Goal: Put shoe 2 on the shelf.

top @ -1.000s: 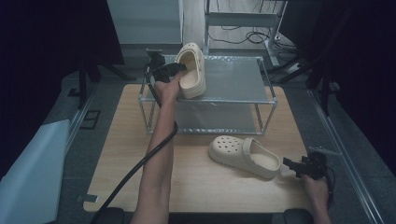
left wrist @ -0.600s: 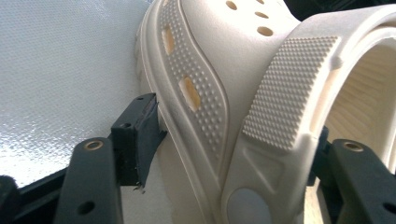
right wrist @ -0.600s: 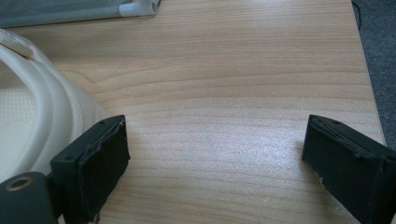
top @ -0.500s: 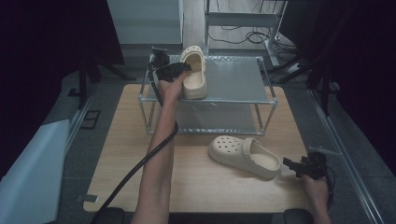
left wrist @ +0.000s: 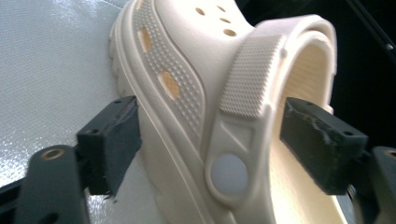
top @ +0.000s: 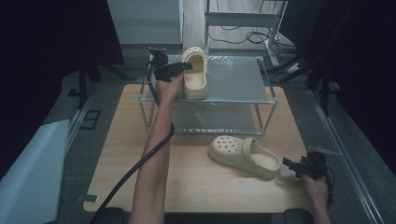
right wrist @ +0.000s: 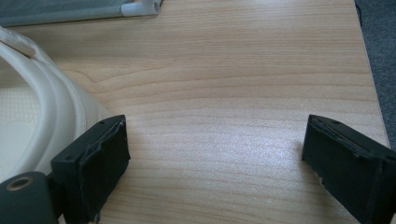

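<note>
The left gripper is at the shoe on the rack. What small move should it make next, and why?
Probably draw the left gripper back from the clog. Its jaws stand open on both sides of the clog's side wall, and the clog appears to rest on the rack's top shelf, so it seems placed.

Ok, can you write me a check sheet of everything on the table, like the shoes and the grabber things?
Surface: wooden table, bare wood in front.
Job's things: one cream clog on the metal rack top shelf; second clog on the table.
Clutter: nothing seen.
Grippers: left gripper open, fingers either side of the shelf clog's heel wall; right gripper open, beside the table clog.
Cables: black cable trailing along the left forearm.
Surroundings: dark floor, wires behind.
</note>
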Available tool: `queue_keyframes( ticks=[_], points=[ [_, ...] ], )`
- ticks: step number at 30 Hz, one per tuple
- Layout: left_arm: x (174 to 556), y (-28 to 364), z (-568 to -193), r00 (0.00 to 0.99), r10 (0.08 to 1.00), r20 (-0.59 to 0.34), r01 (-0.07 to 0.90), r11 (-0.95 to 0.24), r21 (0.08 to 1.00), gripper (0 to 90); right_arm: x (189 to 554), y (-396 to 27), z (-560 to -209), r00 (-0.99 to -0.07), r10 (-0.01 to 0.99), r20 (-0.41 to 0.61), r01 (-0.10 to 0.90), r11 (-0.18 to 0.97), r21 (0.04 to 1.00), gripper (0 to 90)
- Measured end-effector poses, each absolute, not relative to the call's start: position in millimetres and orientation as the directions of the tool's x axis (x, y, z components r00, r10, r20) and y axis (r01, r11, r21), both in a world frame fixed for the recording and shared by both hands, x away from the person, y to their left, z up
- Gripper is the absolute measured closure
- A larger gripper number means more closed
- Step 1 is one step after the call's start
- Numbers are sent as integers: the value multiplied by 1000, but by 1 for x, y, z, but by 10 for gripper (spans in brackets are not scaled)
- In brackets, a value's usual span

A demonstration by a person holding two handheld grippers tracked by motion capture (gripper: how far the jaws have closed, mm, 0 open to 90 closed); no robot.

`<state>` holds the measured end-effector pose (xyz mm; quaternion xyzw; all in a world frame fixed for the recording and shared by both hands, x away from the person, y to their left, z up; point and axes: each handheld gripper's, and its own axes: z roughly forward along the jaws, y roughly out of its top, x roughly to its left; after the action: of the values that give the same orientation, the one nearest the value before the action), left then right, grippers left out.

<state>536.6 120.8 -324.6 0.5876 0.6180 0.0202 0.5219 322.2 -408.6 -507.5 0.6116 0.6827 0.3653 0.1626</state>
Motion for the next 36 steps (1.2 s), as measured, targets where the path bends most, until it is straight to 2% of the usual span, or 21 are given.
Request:
queue_keyframes(
  ticks=[27, 36],
  points=[
    [478, 147, -316, 440, 693, -572, 664, 177, 726, 26, 322, -406, -506, -216, 950, 227, 700, -12, 714, 71],
    [454, 156, -321, 476, 689, -546, 637, 157, 755, 14, 322, -407, -506, -220, 950, 222, 697, -6, 717, 71]
  ],
)
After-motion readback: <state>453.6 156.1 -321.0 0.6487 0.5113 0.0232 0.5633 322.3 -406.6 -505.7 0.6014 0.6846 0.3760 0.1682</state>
